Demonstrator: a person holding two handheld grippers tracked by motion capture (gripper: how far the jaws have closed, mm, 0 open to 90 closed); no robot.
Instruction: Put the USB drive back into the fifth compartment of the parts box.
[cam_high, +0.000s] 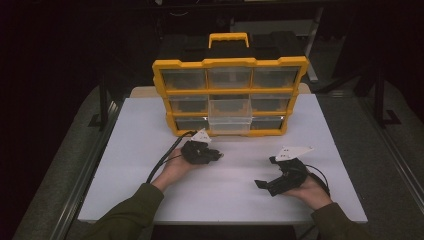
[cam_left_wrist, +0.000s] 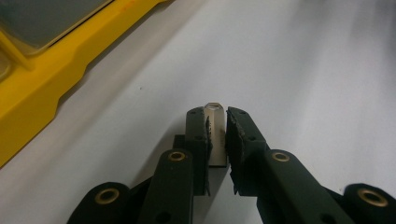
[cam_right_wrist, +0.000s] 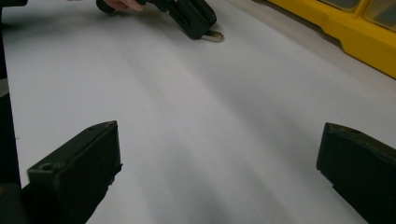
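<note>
High view shows you sitting at the white table (cam_high: 150, 150), with one gripper in each hand. Your left gripper (cam_high: 216, 156) lies low on the table, just in front of the yellow organizer (cam_high: 230, 95). In the left gripper view, its jaws are closed on a small metal piece (cam_left_wrist: 216, 133); the pads press it from both sides and its tip sticks out a little past the fingertips. The piece is down at the table surface, near the yellow lower edge of the organizer but not touching it.

Your right gripper (cam_high: 265, 186) rests in your right hand (cam_high: 312, 192) at the right side of the table, well apart from the left one. Its jaws stand wide open, and between them is only the white table in the right gripper view.

The organizer stands upright at the far side of the table, with a yellow handle (cam_high: 228, 39) on top. One clear drawer (cam_high: 229, 117) in the middle column is pulled out toward you, just behind your left gripper. A black cable (cam_high: 165, 159) runs from the left gripper along your left forearm. Between the two grippers the table is bare.
</note>
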